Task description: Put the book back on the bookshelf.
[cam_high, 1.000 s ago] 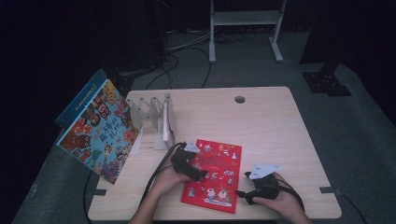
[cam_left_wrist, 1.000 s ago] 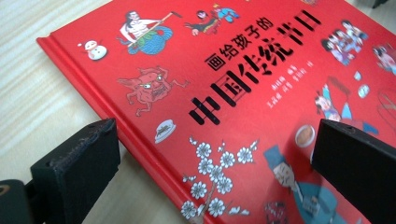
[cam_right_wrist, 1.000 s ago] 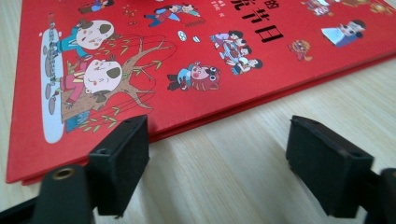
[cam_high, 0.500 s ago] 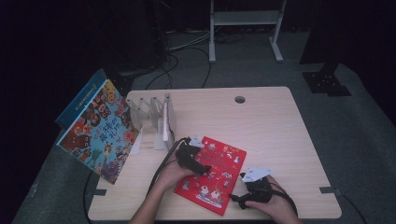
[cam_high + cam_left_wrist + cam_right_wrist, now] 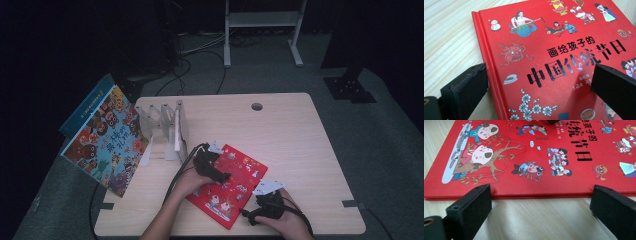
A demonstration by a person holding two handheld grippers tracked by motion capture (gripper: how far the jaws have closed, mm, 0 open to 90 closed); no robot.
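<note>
A red picture book (image 5: 235, 176) lies flat and skewed on the wooden table (image 5: 300, 150) near its front edge. My left gripper (image 5: 221, 175) rests over the book's left part. In the left gripper view it (image 5: 536, 95) is open: one jaw stands on the table beside the spine, the other over the red cover (image 5: 564, 50). My right gripper (image 5: 251, 215) sits at the book's near right edge. Its jaws have just been opening. In the right gripper view it (image 5: 541, 207) is open with bare wood between the jaws and the book's edge (image 5: 536, 195) just beyond them.
A white slotted book rack (image 5: 165, 125) stands left of centre with a thin white book (image 5: 176, 131) upright in it. A large colourful picture book (image 5: 107, 142) leans at the table's left edge. A cable hole (image 5: 257, 106) lies at the back. Cables trail from both grippers.
The red book has turned clockwise on the table. My left gripper has shifted right and farther onto it. My right gripper has moved left, toward the front edge.
</note>
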